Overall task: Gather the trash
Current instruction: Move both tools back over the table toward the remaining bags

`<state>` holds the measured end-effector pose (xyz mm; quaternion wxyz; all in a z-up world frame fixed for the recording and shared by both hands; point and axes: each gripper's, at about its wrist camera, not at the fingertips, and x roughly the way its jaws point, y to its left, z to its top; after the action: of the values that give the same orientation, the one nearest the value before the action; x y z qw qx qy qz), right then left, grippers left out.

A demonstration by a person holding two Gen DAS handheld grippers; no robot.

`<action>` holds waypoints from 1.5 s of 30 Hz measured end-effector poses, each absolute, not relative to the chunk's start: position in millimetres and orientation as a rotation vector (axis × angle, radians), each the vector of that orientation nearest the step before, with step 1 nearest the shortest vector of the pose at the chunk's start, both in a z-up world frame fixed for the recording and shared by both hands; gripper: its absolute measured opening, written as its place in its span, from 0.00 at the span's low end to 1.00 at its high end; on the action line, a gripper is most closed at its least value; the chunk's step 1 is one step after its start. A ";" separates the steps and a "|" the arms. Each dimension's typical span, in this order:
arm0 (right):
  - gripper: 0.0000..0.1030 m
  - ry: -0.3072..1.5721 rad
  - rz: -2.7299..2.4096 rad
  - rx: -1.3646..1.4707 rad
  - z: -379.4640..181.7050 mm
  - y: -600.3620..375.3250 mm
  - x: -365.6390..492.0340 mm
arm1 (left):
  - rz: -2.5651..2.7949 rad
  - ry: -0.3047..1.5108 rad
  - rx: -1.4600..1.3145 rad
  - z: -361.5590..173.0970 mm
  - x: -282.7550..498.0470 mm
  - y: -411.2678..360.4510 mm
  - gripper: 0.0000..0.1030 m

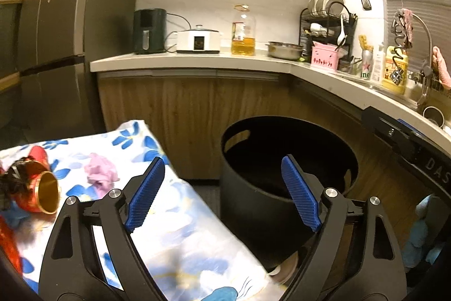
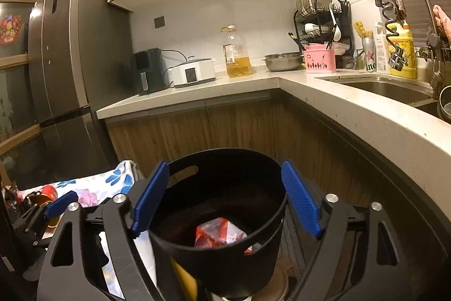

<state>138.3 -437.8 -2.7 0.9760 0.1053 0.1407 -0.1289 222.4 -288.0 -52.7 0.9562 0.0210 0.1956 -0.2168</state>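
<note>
Two hand-held grippers hang with jaws spread wide and nothing between the pads: the left hand-held gripper [image 1: 222, 193] over the edge of a flower-print cloth [image 1: 174, 219], the right hand-held gripper [image 2: 224, 198] poised above a black bin [image 2: 222, 219] standing on the floor by the kitchen cabinets.

A crumpled red-and-white wrapper [image 2: 218, 234] already lies at the bottom of the bin.

Trash left to collect sits on the cloth at the far left of the left wrist view: a red can [image 1: 39, 192] with a gold-lined mouth, and a wad of pink paper [image 1: 101, 172] just beside it (a dark tangle next to the can is too blurred to name).

The can lies on its side, long axis running from upper left to lower right in that view, open mouth facing the lower right, towards the gripper. It is probably empty, light and thin-walled, slick and easily dented; a hold across the middle of its round body, pads squarely on opposite sides, looks the safest.

The pink wad has no clear axis. It should be soft, nearly weightless and compressible, so a pinch through its bulk would do.
</note>
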 end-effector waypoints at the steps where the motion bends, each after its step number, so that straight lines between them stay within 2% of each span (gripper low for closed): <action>1: 0.82 0.287 -0.257 0.215 -2.7 -436.2 135.8 | -0.433 0.393 0.044 -51.8 218.5 -285.3 0.82; 17: 0.85 0.301 -0.274 0.160 3.3 -399.5 90.3 | -0.348 0.381 0.042 -40.7 164.7 -234.4 0.88; 32: 0.85 0.296 -0.218 0.163 2.1 -360.2 52.7 | -0.268 0.355 0.042 -36.7 110.8 -184.7 0.89; 45: 0.85 0.309 -0.126 0.154 -2.3 -316.3 56.1 | -0.174 0.363 0.014 -41.9 97.3 -132.7 0.88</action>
<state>56.1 -316.3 -2.3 0.9832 0.0768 0.1534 -0.0625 97.3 -132.7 -41.9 0.9798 0.0067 0.1802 -0.0864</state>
